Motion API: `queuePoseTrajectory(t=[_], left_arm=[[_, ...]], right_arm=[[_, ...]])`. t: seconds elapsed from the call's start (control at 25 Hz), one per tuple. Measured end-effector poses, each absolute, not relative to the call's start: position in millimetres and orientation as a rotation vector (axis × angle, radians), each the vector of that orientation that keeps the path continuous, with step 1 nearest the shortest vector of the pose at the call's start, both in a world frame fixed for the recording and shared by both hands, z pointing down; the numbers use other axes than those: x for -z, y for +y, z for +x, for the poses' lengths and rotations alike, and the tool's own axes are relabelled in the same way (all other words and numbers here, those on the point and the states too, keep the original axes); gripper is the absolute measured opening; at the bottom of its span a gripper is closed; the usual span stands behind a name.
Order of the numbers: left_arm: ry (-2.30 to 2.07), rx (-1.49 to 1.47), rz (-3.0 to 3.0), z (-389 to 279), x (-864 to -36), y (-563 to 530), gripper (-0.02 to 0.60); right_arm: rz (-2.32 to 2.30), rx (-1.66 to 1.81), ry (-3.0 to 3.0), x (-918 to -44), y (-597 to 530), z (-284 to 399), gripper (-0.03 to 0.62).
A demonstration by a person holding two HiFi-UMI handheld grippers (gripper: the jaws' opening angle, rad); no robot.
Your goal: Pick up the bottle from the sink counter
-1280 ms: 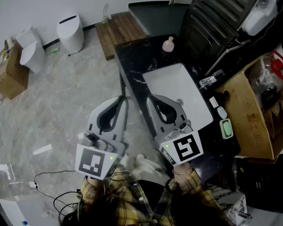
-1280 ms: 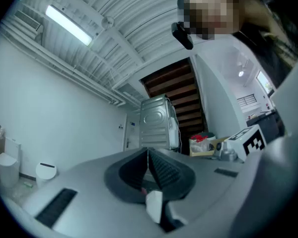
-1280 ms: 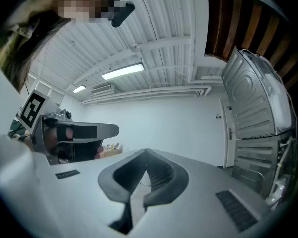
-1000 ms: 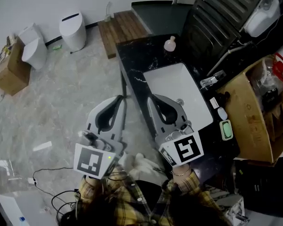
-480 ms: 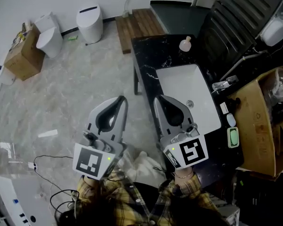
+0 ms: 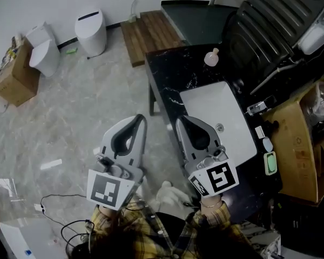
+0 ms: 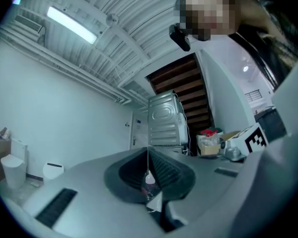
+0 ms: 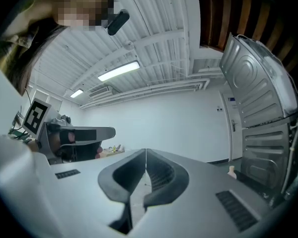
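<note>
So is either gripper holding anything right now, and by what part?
Nothing is held. The left gripper and right gripper both have their jaws shut on nothing. The bottle stands untouched on the counter.

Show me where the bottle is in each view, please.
Head view: bottle on the black counter, upper right.
Left gripper view: unclear; a pale speck seen past the jaws may be it.
Right gripper view: bottle, small, lower right.
Shared landmark: ribbed metal panel beside it.

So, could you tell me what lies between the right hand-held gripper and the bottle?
In the head view, only the far corner of the white sink and bare black counter lie between the right hand-held gripper and the bottle.
</note>
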State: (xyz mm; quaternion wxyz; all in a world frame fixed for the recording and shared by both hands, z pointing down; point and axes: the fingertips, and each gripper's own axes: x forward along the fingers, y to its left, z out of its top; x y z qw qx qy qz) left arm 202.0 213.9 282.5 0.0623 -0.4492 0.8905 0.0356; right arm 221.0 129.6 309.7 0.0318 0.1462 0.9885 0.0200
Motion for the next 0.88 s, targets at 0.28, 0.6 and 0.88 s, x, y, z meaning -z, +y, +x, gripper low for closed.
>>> queuePoseTrajectory(t=[0.28, 0.6, 0.88], left_arm=[[2.632, -0.133, -1.451, 98.8, -274.3, 227.9, 0.020], [2.527, -0.116, -1.539, 18.5, -262.5, 241.3, 0.020], [2.518, -0.110, -1.607, -17.8, -272.9, 255.7, 0.020]], right_arm=[[0.306, -0.118, 3.074, -305.5, 140.3, 133.8, 0.017], [0.155, -0.155, 3.031, -291.0, 150.8, 60.2, 0.017], [0.025, -0.146, 3.039, -292.6, 149.6, 31.1, 0.017]])
